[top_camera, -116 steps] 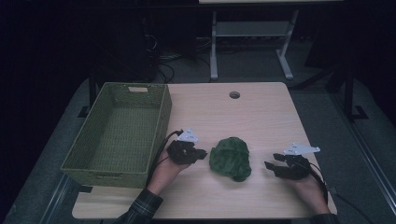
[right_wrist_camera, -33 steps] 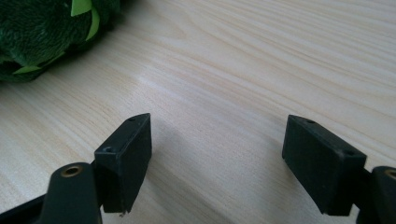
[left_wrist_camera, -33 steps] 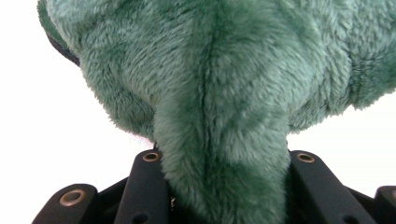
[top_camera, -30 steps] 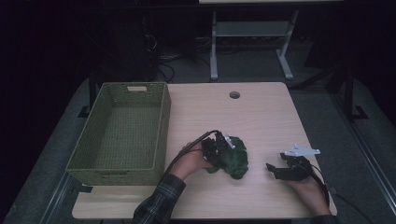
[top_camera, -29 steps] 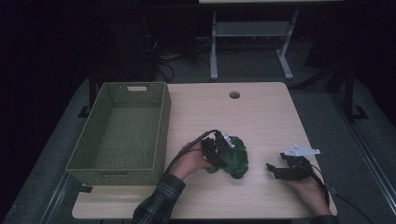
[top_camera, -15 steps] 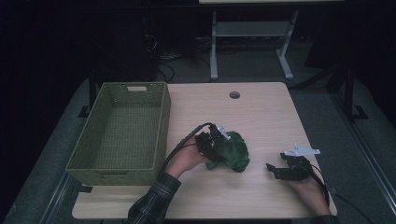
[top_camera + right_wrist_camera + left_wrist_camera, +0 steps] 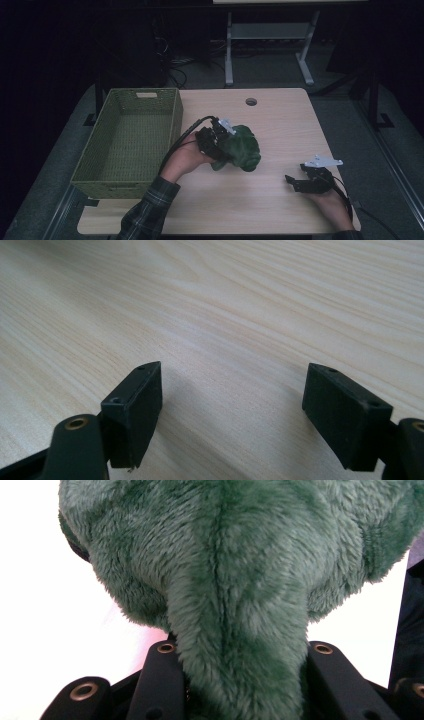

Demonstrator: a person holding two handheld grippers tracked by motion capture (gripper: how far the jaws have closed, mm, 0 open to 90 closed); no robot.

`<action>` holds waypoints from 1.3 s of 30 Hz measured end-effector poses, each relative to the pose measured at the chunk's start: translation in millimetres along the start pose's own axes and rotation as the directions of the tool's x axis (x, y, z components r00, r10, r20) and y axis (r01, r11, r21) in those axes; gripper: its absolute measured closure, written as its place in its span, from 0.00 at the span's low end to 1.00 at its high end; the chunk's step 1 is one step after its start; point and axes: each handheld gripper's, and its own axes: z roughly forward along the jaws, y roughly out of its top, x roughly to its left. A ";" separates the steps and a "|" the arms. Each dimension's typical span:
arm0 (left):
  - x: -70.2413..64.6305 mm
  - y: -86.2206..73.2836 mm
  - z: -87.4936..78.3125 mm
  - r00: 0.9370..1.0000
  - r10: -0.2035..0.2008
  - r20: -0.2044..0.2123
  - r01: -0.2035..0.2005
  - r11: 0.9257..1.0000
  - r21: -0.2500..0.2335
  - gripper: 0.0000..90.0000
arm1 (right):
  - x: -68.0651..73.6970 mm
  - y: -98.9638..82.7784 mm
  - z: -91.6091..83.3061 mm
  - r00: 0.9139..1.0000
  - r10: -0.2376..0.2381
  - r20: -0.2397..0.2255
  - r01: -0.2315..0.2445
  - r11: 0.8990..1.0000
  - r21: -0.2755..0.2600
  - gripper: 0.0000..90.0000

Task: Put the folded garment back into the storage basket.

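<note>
Wooden tabletop (image 7: 280, 120): left gripper (image 7: 216, 142) pinches green plush toy (image 7: 242, 148) mid-frame; right gripper (image 7: 300, 182) rests spread, lower right.

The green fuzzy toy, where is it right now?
In the high view the green fuzzy toy is near the middle of the table, pinched in the left tool, just right of the green basket.

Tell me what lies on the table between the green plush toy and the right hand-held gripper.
Nothing: the high view shows bare tabletop between the green plush toy and the right hand-held gripper.
</note>
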 end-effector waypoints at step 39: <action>57.4 -99.3 -153.1 0.944 -0.237 -0.228 0.222 0.971 -0.092 0.74 | -0.8 0.4 0.9 1.000 0.017 0.019 -0.017 1.000 0.009 0.20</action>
